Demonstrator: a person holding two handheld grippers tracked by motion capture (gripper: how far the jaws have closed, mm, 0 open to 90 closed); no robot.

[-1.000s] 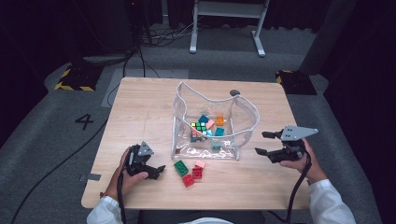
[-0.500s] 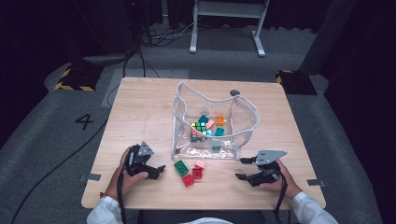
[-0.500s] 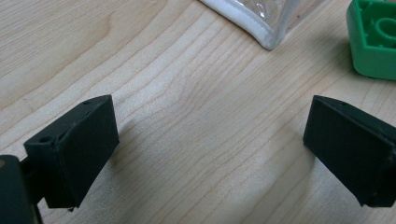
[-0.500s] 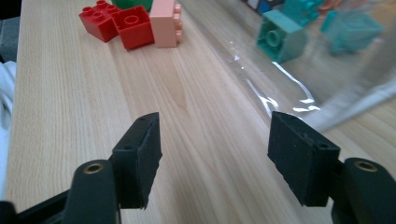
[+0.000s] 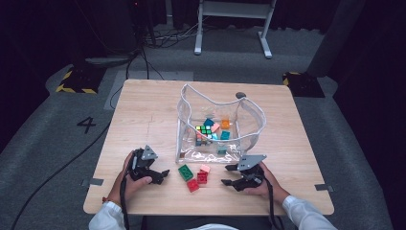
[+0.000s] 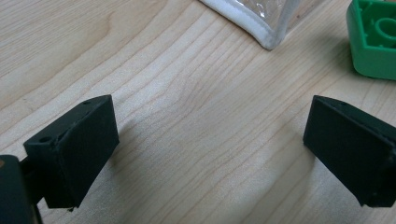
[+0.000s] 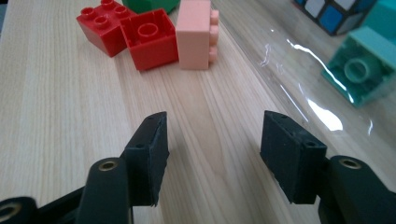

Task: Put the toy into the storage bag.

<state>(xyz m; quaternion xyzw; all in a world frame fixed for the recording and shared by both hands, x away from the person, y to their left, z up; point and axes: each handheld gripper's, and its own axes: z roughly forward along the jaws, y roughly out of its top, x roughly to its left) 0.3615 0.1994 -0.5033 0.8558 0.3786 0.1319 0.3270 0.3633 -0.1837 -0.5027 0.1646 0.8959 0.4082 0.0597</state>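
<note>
Leftward slid the right gripper point(image 5: 231, 175), jaws spread, just right of the studded plastic bricks point(image 5: 197, 173) on the wood-grain table point(image 5: 143, 115); left gripper point(image 5: 162, 175), spread, sits left of them.

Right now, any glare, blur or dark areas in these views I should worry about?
High view: table evenly lit, surroundings dark, clear bag has mild sheen. Right gripper view: bright glare streaks on the bag's plastic; pink brick sharp, right gripper jaws slightly soft. Left gripper view: left gripper jaws soft, green brick cropped.
</note>
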